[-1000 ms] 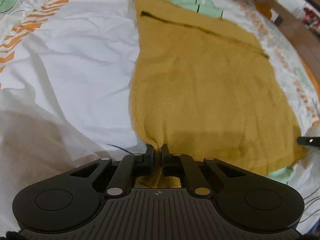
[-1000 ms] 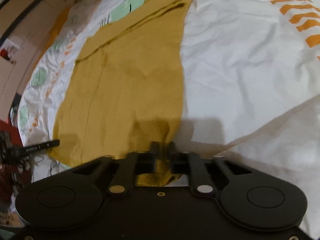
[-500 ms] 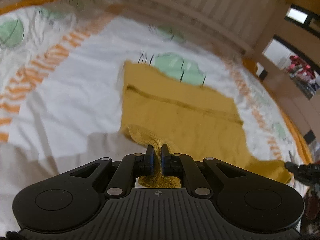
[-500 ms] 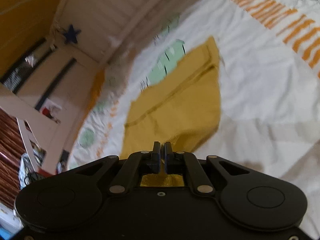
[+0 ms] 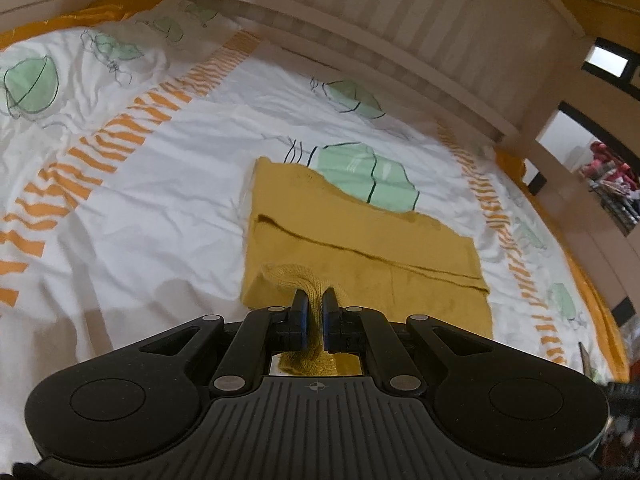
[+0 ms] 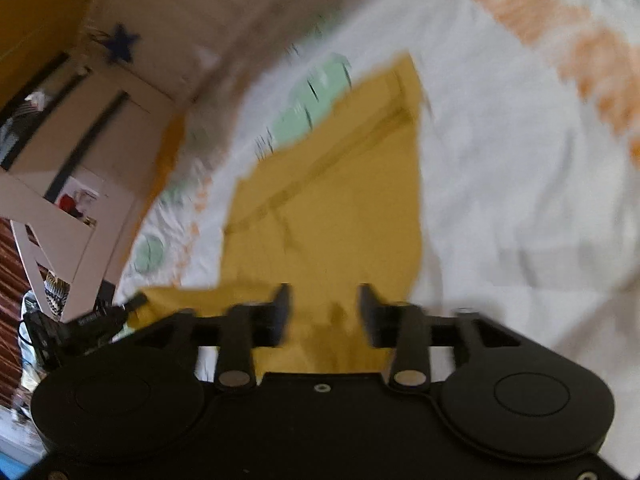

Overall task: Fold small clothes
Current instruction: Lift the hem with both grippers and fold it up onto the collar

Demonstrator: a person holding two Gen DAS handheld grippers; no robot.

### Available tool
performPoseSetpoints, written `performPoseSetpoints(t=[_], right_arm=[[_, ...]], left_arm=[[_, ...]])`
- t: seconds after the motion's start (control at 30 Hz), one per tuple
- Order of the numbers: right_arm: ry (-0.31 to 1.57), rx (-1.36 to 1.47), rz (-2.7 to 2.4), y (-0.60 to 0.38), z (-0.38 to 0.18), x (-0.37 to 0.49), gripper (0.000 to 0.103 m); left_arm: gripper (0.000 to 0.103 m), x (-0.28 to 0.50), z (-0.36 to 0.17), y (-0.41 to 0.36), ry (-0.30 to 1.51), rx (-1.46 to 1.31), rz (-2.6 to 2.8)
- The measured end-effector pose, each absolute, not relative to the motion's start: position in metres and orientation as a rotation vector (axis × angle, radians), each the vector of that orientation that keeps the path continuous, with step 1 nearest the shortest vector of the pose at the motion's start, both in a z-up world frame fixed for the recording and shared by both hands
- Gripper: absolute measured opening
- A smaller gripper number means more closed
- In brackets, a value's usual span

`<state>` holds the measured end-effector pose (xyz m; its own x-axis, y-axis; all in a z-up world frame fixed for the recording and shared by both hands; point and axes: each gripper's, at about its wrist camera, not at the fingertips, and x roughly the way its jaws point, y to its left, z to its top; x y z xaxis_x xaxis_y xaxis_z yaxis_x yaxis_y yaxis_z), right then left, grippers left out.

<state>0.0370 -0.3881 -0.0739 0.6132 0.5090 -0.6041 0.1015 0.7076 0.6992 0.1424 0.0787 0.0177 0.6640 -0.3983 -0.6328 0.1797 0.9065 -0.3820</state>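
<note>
A mustard-yellow knitted garment (image 5: 360, 248) lies on a white bed cover, its near part lifted and folded back over itself. My left gripper (image 5: 314, 300) is shut on the garment's near left corner, and a bunched strip of knit runs between its fingers. In the blurred right wrist view the same garment (image 6: 332, 208) spreads ahead. My right gripper (image 6: 324, 300) has its jaws opening, well apart, with yellow fabric lying loose between and below them and neither pad pressing on it. The left gripper (image 6: 120, 310) shows at that view's lower left edge.
The bed cover (image 5: 140, 208) is white with orange stripes and green leaf prints. A slatted wooden bed frame (image 5: 440, 52) runs along the far side. Beyond the bed stand pale cupboards (image 6: 80, 152) and a doorway with clutter (image 5: 608, 184).
Both grippers rose and carried the garment's near edge up and forward over itself. The right gripper, shut on the fabric until half a second ago, has since spread its jaws and let go.
</note>
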Motion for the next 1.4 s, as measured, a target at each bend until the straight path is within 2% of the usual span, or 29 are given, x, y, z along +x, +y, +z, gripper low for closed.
performPoseSetpoints(t=[0.13, 0.43, 0.47, 0.5, 0.53, 0.57, 0.8, 1.03, 1.2, 1.4], right_arm=[[1.01, 0.779, 0.251, -0.375, -0.102, 0.033, 0.06], [1.05, 0.757, 0.283, -0.357, -0.111, 0.041, 0.066], [1.055, 0.761, 0.29, -0.352, -0.113, 0.041, 0.058], [1.06, 0.773, 0.299, -0.35, -0.115, 0.04, 0.036], [1.063, 0.785, 0.304, -0.347, -0.117, 0.039, 0.02], [1.059, 0.781, 0.303, -0.344, -0.117, 0.037, 0.015], [0.813, 0.918, 0.348, -0.371, -0.082, 0.029, 0.014], [0.63, 0.986, 0.339, -0.414, -0.047, 0.086, 0.014], [0.596, 0.985, 0.297, -0.43, -0.05, 0.157, 0.014], [0.651, 0.963, 0.213, -0.44, -0.088, 0.239, 0.014]], left_arm=[[0.006, 0.141, 0.013, 0.083, 0.795, -0.291, -0.331], [0.006, 0.139, 0.012, 0.083, 0.793, -0.276, -0.34], [0.006, 0.139, 0.012, 0.083, 0.794, -0.278, -0.339], [0.006, 0.139, 0.012, 0.082, 0.796, -0.278, -0.34], [0.006, 0.139, 0.011, 0.081, 0.797, -0.273, -0.341], [0.006, 0.138, 0.011, 0.081, 0.798, -0.268, -0.343], [0.006, 0.143, 0.01, 0.094, 0.804, -0.327, -0.359], [0.006, 0.182, 0.023, 0.104, 0.787, -0.418, -0.381], [0.006, 0.238, 0.022, 0.094, 0.785, -0.427, -0.379], [0.006, 0.321, -0.008, 0.071, 0.843, -0.415, -0.337]])
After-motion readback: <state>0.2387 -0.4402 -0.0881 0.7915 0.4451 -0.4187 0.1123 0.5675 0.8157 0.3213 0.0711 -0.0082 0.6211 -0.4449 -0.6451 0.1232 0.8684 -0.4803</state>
